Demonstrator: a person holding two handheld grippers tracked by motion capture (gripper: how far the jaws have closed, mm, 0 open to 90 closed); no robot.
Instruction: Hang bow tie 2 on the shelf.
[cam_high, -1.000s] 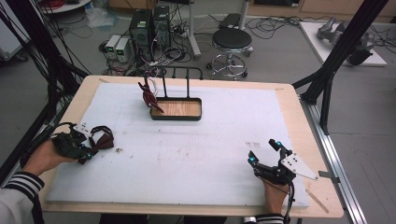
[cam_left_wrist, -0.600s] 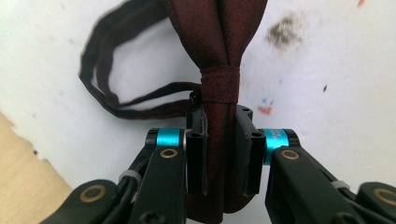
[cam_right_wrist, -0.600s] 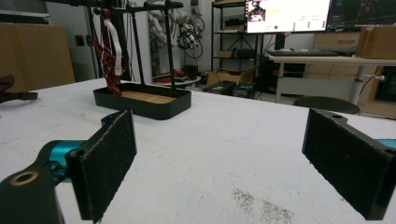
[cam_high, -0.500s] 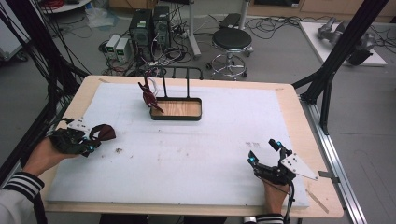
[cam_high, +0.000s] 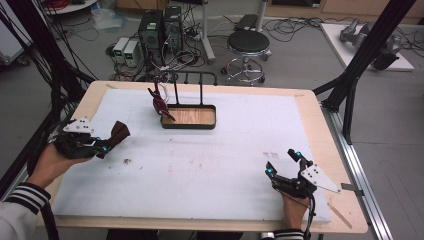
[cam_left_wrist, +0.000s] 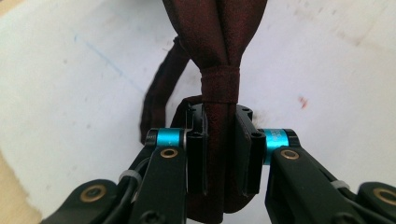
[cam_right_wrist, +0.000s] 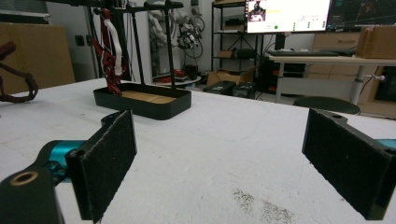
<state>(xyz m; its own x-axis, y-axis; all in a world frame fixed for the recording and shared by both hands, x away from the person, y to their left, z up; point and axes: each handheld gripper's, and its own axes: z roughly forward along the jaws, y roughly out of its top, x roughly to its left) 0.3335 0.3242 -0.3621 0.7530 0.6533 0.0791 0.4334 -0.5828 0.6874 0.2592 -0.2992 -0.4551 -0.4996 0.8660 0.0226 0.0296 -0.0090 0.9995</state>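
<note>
two grippers: left (cam_high: 102, 145) fingers clamp dark-red strap (cam_left_wrist: 219, 70), right (cam_high: 286, 165) fingers apart, rack (cam_high: 189, 116) beyond.

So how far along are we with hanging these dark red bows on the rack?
One dark red bow with white strap already hangs on the black rack with wooden tray. In hand: the left claw is shut on a second dark red velvet bow at the table's left side. Left: carrying it over and hanging it. The right claw rests open.

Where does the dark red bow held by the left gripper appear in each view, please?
High view: the dark red bow at the far left, in the left gripper.
Left gripper view: centre, clamped between the jaws.
Right gripper view: far left edge.
Shared landmark: the white table cover.
</note>
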